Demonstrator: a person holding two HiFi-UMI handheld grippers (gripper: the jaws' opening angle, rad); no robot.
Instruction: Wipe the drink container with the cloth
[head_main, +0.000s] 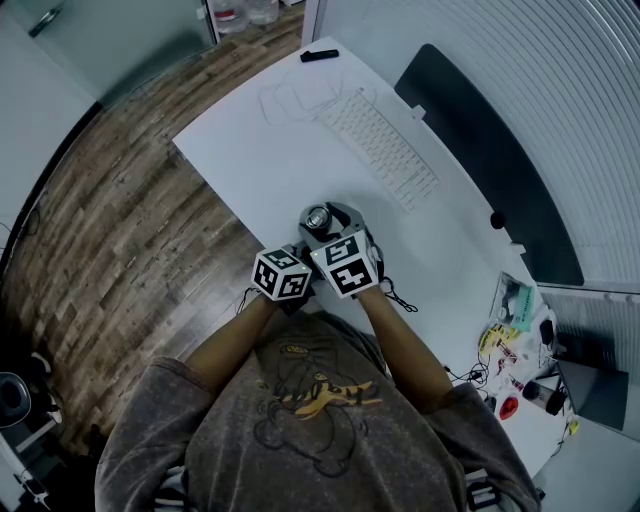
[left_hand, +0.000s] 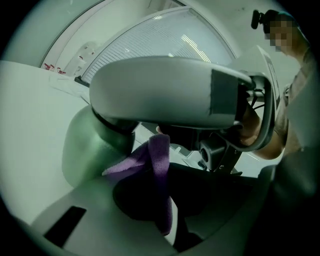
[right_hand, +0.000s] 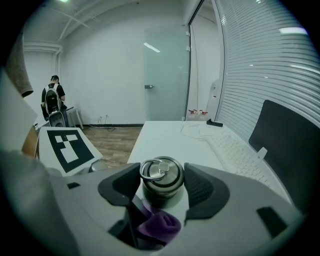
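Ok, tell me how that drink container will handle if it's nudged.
Likely stiff: the drink container has a metal-looking ringed lid. Standing upright between the right tongs, it could tip if pushed high. Its round, smooth wall may slip, and it would probably roll once down.

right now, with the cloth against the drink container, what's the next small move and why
Probably slide the left gripper and its cloth up the side of the drink container toward the lid. The right gripper has its jaws clamped on the container near that ringed lid, so it should stay steady, and the purple cloth is bunched low against the body.
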